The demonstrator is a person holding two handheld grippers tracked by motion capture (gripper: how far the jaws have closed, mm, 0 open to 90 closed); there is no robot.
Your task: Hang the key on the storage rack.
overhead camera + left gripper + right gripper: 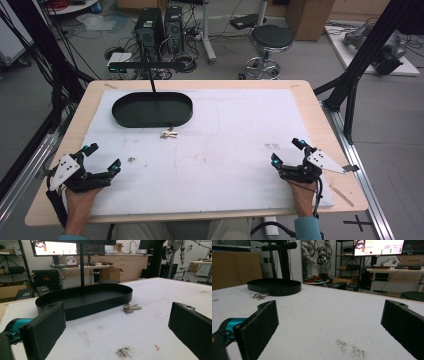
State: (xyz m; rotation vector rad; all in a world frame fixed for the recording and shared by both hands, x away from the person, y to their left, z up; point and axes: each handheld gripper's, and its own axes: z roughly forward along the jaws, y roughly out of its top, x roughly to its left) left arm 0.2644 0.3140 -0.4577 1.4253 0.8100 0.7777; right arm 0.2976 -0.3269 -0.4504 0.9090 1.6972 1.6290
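A black oval tray (125, 117) with a thin upright post sits at the back left of the white mat (225, 150). A small bunch of keys (169, 133) lies on the mat just in front of the tray (105, 293); the keys (131, 307) show ahead in the left gripper view and far off at the left (258, 296) in the right gripper view, beside the tray (274, 287). My left gripper (103, 156) rests near the front left, open and holding nothing. My right gripper (287, 151) rests near the front right, open and holding nothing.
The wooden table's edge (200, 216) frames the mat. Dark smudges mark the mat (123, 352) close to the left gripper. Black frame posts (360, 55) stand at both sides. Behind the table are computer towers (160, 27), a stool (270, 40) and cables.
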